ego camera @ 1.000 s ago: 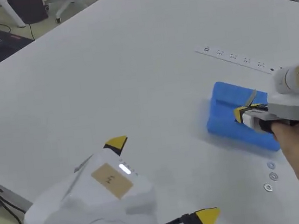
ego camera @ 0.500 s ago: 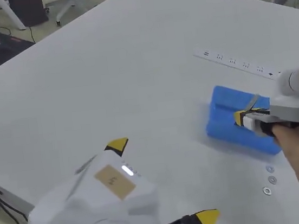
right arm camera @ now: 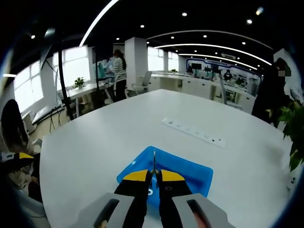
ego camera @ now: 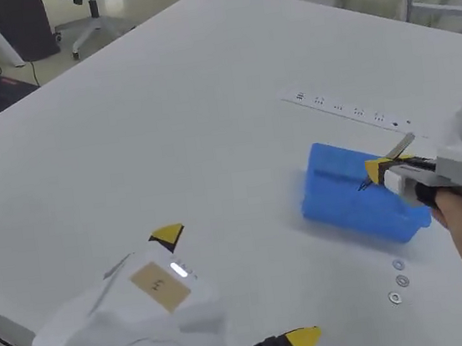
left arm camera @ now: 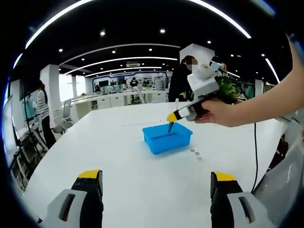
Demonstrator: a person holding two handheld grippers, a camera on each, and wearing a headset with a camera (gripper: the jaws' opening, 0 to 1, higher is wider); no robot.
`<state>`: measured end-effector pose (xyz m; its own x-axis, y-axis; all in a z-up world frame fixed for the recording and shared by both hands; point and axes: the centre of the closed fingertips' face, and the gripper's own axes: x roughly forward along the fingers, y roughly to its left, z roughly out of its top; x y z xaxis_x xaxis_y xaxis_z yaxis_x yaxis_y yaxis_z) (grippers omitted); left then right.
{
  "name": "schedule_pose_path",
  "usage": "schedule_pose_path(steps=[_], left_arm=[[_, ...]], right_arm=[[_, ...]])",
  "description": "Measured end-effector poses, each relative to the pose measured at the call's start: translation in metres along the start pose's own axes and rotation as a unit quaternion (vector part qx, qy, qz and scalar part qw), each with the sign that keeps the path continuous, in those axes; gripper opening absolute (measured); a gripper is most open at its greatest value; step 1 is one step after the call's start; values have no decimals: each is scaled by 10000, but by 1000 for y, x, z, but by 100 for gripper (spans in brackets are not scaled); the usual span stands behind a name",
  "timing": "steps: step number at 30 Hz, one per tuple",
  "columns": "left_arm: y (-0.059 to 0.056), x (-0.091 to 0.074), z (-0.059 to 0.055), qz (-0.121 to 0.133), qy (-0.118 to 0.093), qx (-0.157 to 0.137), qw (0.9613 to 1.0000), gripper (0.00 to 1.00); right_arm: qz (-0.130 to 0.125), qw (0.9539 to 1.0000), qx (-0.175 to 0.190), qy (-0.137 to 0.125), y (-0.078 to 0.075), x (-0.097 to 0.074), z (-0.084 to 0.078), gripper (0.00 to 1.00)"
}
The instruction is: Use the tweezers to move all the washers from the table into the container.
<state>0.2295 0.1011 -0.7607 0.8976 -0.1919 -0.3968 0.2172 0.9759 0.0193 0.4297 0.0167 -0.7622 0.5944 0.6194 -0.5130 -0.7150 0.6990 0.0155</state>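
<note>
The worktop is a smooth, matt white slab. On it sits the container, a shallow rectangular tray of bright blue plastic with low walls and an open top. Three washers, small flat metal rings with a dull shine, lie in a short row on the bare worktop near the container's near right corner, not touching it. A long, flat white power strip lies beyond the container. The right gripper, grey with yellow-capped tips, has its jaws pressed almost together on the tweezers, a thin grey metal pair that sticks out ahead of the jaws. In the left gripper view their points slant down over the inside of the container; whether they carry a washer is too small to tell. The left gripper hangs over the near side of the worktop, well apart from the container and washers, its jaws spread wide with nothing between them.
</note>
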Motion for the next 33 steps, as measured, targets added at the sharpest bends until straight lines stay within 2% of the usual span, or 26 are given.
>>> schedule_pose_path(steps=[4,8,10,13,21,33], left_arm=[[2,-1,2,41,-44,-48,10000,96],[2,-1,1,41,-27,-21,10000,96],[1,-1,1,33,-18,-4,10000,96],[0,-1,0,6,-5,2,10000,96],[-1,-1,-1,-3,18,19,10000,96],[0,-1,0,23,13,15,10000,96]], right_arm=[[-61,9998,109,-152,-2,-21,-4,4],[-126,9995,242,-178,-5,-36,-14,4],[-144,9993,324,-135,-4,-41,-24,4],[-194,9988,437,67,-5,-47,-44,4],[-220,9971,592,421,-6,-52,-85,4],[-273,9953,607,708,-7,-52,-112,4]])
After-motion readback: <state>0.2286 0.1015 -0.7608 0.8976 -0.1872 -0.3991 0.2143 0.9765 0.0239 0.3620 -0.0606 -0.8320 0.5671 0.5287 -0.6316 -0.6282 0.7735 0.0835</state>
